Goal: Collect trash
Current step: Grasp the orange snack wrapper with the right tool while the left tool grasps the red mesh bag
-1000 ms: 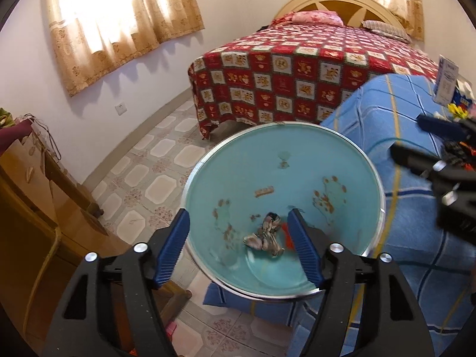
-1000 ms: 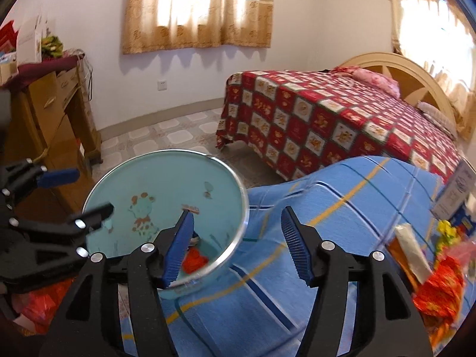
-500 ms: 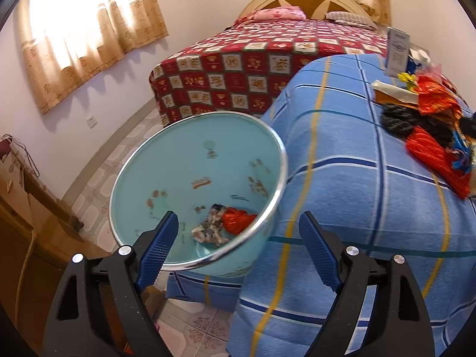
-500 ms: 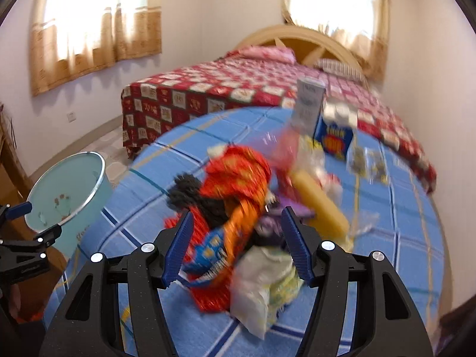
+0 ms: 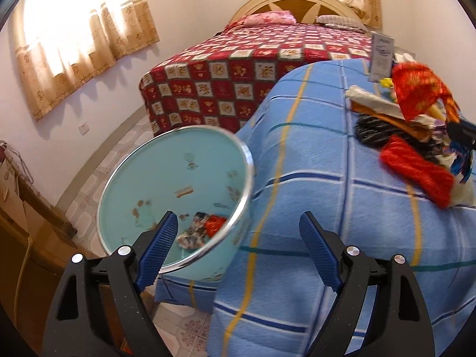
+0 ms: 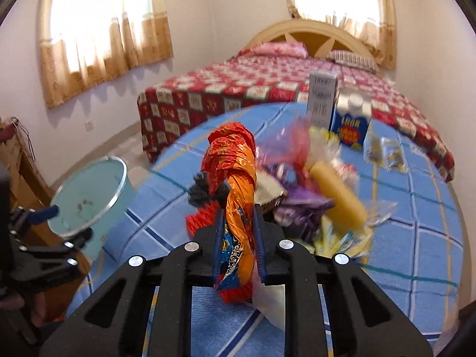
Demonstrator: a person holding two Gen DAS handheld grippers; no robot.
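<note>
Counted: one bin [image 5: 178, 178], two cartons [image 6: 322, 98] [image 6: 352, 125], two pillows [image 6: 279, 50] [image 6: 352, 59], two curtained windows [image 6: 104, 29] [image 6: 339, 9], one bed [image 5: 253, 59].

no legible text; print on the grey box [image 6: 322, 98] and blue carton [image 6: 351, 128], upper right of frame, too blurred to read

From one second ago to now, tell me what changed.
The right gripper swung away from the bin to the trash pile, then shut on an orange wrapper. The left gripper stayed open and empty but turned from over the bin toward the blue blanket. The bin's contents look unchanged.
</note>
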